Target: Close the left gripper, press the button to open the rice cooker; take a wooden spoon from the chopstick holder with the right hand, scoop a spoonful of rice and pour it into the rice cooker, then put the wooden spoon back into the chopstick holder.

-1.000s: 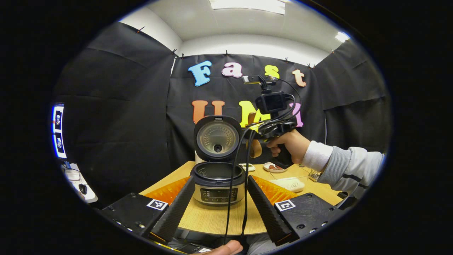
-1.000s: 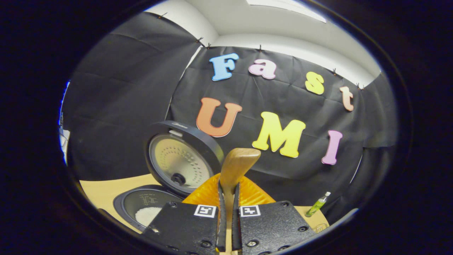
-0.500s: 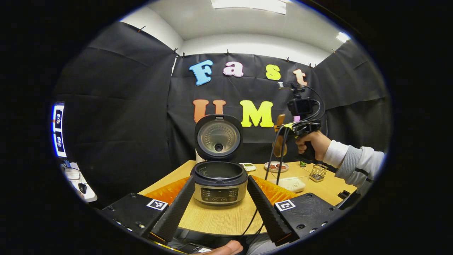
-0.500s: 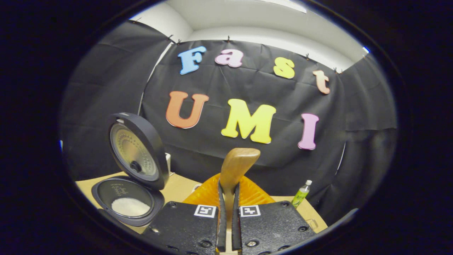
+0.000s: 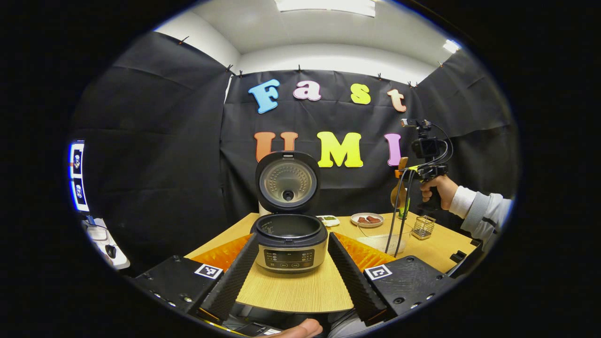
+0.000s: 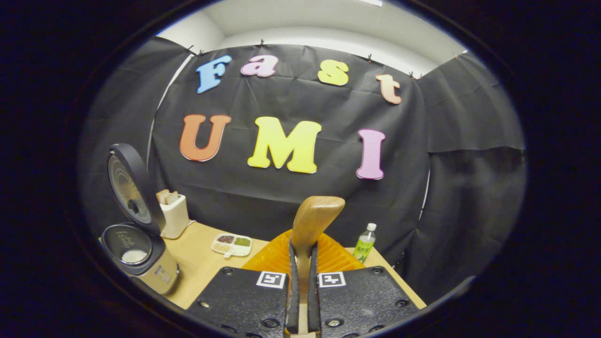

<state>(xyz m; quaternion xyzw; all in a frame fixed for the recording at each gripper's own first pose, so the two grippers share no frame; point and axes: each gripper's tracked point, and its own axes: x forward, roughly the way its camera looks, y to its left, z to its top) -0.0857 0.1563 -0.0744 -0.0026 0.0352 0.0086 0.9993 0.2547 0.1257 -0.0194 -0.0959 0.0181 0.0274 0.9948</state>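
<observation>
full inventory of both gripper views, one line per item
rice cooker: 1, dark top with metallic body, lid up, near middle of table; white rice inside in the right gripper view
table: 1, light wood
wooden spoon: 1, brown, clamped between the right gripper's fingers
chopstick holder: 1, wire mesh, right part of table
clear container: 1, transparent, left of the holder
small plate: 1, white with reddish pieces, back of table
divided dish: 1, white, dark and green contents
bottle: 1, green, white cap, back right
white box: 1, behind the cooker
left gripper: 1, black, fingers spread
right gripper: 1, black, shut on spoon
hand: 1, white sleeve, holds right gripper
</observation>
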